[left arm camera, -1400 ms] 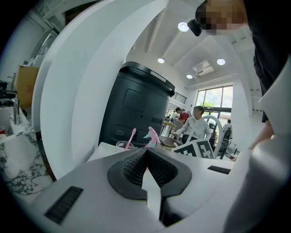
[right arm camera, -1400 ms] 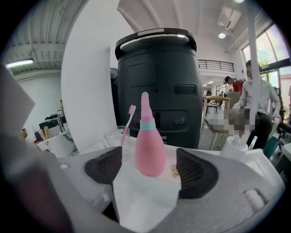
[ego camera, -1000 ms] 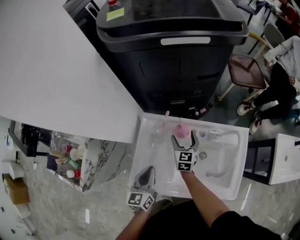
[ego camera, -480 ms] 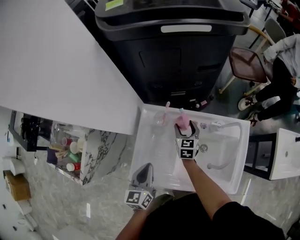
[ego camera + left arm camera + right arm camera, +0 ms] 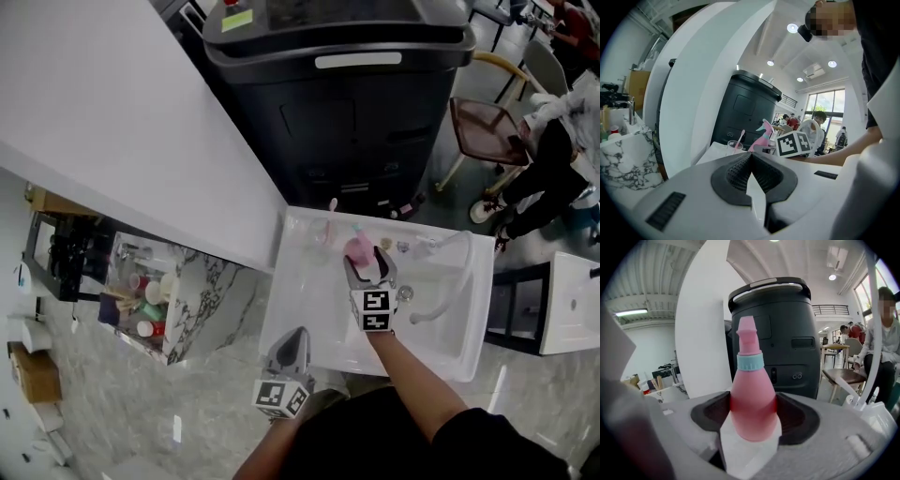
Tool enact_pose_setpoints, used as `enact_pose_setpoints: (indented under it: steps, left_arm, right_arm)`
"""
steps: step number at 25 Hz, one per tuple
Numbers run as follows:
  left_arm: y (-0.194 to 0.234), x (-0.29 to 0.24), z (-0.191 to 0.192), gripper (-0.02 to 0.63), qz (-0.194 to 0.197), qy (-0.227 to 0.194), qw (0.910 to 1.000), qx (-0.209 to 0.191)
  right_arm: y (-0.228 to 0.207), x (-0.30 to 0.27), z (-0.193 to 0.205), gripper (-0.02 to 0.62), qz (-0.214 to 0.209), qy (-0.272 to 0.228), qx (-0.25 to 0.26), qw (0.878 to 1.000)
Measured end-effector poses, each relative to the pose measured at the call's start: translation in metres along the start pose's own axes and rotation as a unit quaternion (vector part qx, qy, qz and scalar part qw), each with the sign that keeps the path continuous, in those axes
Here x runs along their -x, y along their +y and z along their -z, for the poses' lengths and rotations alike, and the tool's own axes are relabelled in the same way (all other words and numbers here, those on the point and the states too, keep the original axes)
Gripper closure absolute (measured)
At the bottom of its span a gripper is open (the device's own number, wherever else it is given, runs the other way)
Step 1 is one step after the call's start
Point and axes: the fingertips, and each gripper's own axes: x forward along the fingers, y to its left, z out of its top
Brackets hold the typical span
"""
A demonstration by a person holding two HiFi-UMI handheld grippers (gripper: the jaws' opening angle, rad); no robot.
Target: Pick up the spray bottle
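Over the white sink point(image 5: 309, 328), right gripper point(image 5: 368, 267) jaws clamp the pink spray bottle point(image 5: 359, 248) at its belly. Grasp made, lift likely underway. Next: raise clear, upright. Left gripper point(image 5: 296, 337) jaws pressed together, empty.

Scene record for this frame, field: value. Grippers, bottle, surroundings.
right gripper: shut on pink bottle, fingers on its body
left gripper: shut, empty, by the sink's front edge
bottle: upright, nozzle up, over the sink
cup: clear, pink toothbrush inside, at the sink's back
behind sink: black unit
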Motion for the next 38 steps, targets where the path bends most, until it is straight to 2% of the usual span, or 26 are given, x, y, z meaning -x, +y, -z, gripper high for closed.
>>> enact_pose_setpoints:
  steps: [9, 16, 20, 26, 31, 38]
  left_arm:
    - [-0.031, 0.061, 0.005, 0.589, -0.008, -0.033, 0.9994, -0.009]
    - [-0.070, 0.148, 0.032, 0.589, -0.023, -0.051, 0.9984, -0.008]
    - [-0.097, 0.201, 0.057, 0.589, -0.045, -0.070, 0.9965, -0.001]
    - [-0.142, 0.261, 0.084, 0.589, -0.043, -0.082, 0.9956, -0.015]
    - [-0.171, 0.293, 0.091, 0.589, -0.027, -0.081, 0.9959, 0.028]
    - [-0.218, 0.312, 0.074, 0.589, 0.010, -0.095, 0.9954, -0.011]
  right_arm:
    - [0.064, 0.098, -0.024, 0.290, -0.065, -0.048, 0.022, 0.996]
    - [0.109, 0.218, 0.006, 0.290, -0.098, -0.049, 0.027, 0.994]
    - [0.133, 0.297, 0.018, 0.290, -0.121, -0.065, 0.052, 0.989]
    - [0.142, 0.391, 0.047, 0.290, -0.115, -0.047, 0.028, 0.992]
    - [0.134, 0.452, 0.047, 0.290, -0.107, -0.043, 0.050, 0.992]
    - [0.108, 0.511, 0.038, 0.290, -0.072, -0.055, 0.019, 0.996]
